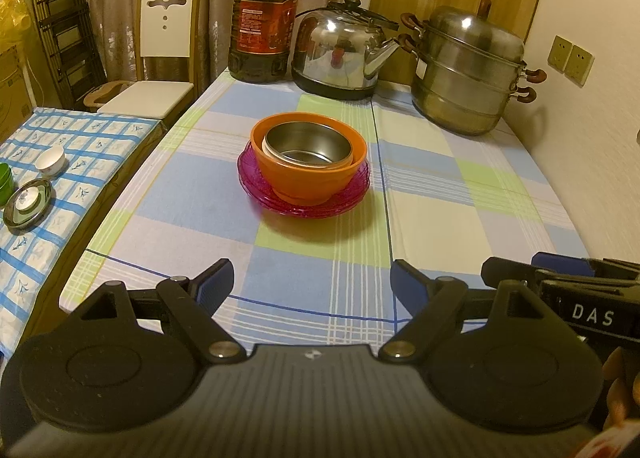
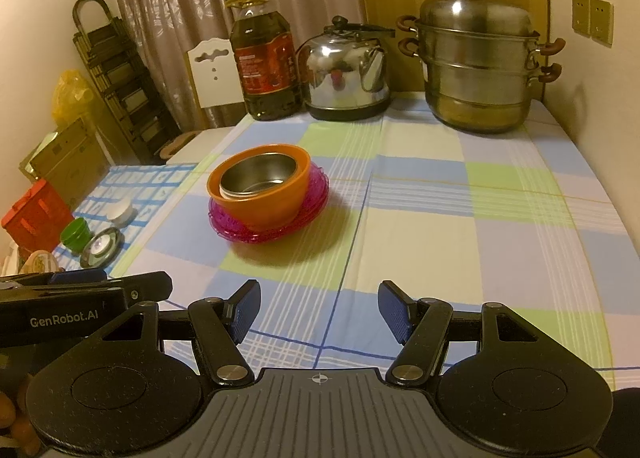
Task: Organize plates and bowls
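While both hand-held grippers, left [image 1: 312,282] and right [image 2: 318,308], hover open and empty, the mid-counter orange bowl [image 1: 308,173] stack seems best lifted level.

Stack: steel bowl [image 1: 308,145] nested in orange bowl [image 1: 308,173], on pink plates [image 1: 256,181].
Left gripper [image 1: 312,282]: jaws wide, empty, above checked tablecloth [image 1: 440,185].
Behind: kettle [image 1: 340,51], steamer pot [image 1: 468,69].

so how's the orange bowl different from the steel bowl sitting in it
The orange bowl is matte, opaque orange; the steel bowl is shiny bare metal. The orange bowl is wider and is the outer one, resting on the pink plates; the steel bowl is smaller, nested inside and slightly tilted. Both are round, upright and look empty.
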Demonstrator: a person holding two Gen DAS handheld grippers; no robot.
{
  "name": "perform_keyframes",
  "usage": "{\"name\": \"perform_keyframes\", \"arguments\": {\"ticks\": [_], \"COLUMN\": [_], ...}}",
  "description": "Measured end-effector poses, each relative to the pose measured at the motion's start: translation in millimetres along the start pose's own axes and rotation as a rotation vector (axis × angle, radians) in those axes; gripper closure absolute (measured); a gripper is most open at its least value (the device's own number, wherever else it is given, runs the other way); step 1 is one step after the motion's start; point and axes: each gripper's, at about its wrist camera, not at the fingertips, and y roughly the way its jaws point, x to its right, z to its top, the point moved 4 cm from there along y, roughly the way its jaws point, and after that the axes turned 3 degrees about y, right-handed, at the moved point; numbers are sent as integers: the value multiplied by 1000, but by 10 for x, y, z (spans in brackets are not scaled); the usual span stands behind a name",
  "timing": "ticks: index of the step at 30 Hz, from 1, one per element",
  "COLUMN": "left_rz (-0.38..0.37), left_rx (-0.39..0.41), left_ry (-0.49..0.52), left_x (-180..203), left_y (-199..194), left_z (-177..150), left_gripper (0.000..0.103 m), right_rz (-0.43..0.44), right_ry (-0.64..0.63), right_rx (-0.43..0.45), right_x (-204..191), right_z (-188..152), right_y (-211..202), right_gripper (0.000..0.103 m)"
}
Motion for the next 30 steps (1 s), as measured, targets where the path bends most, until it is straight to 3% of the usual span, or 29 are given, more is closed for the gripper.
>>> {"name": "perform_keyframes", "arguments": {"ticks": [30], "left_rz": [-5], "left_rx": [1], "left_ry": [2], "left_x": [46], "left_y": [-2], "left_z": [14], "left_gripper": [19], "right_rz": [-3], "right_ry": [4], "right_rx": [4], "right_x": [20], "right_z": [11], "right_y": [5], "right_gripper": [38]}}
